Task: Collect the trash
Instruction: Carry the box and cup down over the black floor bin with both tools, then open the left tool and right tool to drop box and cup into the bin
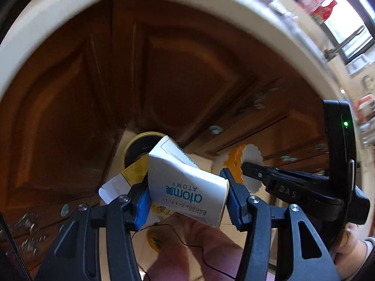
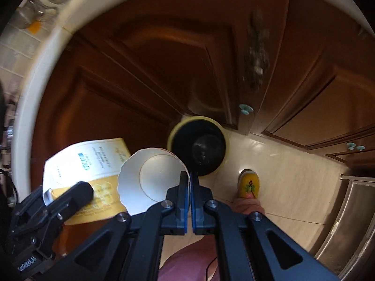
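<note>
Left tongs [image 1: 187, 194]: jaws parted to the width of their load and pressed against it, holding a white paper cup [image 1: 187, 185] crushed inward across its wall, printed "atom" upside down, together with a flat yellow-and-white carton [image 1: 127, 182] pinned behind it on the same side. Right tongs [image 2: 189, 201]: jaws all but closed, pinching the thin rim wall of a second white cup [image 2: 152, 182], its open mouth and round base facing the camera; seen from the left view, this cup [image 1: 252, 164] hangs just beside the left load, with an orange scalloped piece [image 1: 235, 164] against it, identity unclear. Bin [image 2: 199, 146]: round, yellow-rimmed, lined black, standing on the tiled floor [image 2: 281, 164] at the corner of dark wood cabinets [image 2: 145, 58], below and just beyond both loads; from the left view the bin [image 1: 138, 145] is partly hidden behind the crushed cup. Handling, as judged: all items very light, soft paperboard; the cups buckle under squeeze rather than slip, so a grip across the wall holds but deforms them, while a rim pinch is secure only if the wall does not tear; the carton is stiff in plane, bends easily, and is best held near an edge. Nothing fragile. Also in view: a cream worktop [image 1: 70, 23] edge above the cabinets, a yellow slipper [image 2: 249, 185] on the floor, pink trouser leg [image 1: 194, 253] below the tongs.
</note>
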Demonstrator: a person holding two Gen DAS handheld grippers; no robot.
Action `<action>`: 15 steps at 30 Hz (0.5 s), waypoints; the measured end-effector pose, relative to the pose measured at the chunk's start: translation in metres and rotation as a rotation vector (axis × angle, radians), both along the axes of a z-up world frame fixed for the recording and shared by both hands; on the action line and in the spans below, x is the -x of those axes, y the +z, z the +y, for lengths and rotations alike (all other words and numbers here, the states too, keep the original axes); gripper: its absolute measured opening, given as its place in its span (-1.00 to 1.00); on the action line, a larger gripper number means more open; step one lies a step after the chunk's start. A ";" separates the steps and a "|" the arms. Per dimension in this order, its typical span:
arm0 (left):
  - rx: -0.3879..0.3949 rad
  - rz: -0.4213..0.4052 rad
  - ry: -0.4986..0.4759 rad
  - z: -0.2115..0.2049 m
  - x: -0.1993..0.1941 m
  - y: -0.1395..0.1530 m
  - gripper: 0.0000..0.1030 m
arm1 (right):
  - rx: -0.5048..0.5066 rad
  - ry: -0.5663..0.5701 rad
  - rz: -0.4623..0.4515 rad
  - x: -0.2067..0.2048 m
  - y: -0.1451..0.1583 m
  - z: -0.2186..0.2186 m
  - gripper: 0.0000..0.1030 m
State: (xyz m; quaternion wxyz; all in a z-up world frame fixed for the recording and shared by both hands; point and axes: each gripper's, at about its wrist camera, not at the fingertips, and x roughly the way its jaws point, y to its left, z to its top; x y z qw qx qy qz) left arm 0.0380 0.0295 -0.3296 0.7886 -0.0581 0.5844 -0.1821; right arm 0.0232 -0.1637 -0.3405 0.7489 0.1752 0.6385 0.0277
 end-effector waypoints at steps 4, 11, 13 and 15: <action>-0.043 0.006 0.013 -0.001 -0.018 -0.056 0.03 | 0.032 -0.001 0.028 -0.014 -0.060 0.003 -0.97; -0.106 0.037 0.012 -0.002 -0.050 -0.153 0.14 | 0.053 0.024 0.069 -0.045 -0.147 0.014 -0.96; -0.126 0.037 0.013 -0.003 -0.056 -0.171 0.28 | 0.056 0.037 0.076 -0.054 -0.167 0.019 -0.95; -0.138 0.039 0.017 -0.004 -0.063 -0.188 0.39 | 0.062 0.047 0.095 -0.063 -0.187 0.024 -0.93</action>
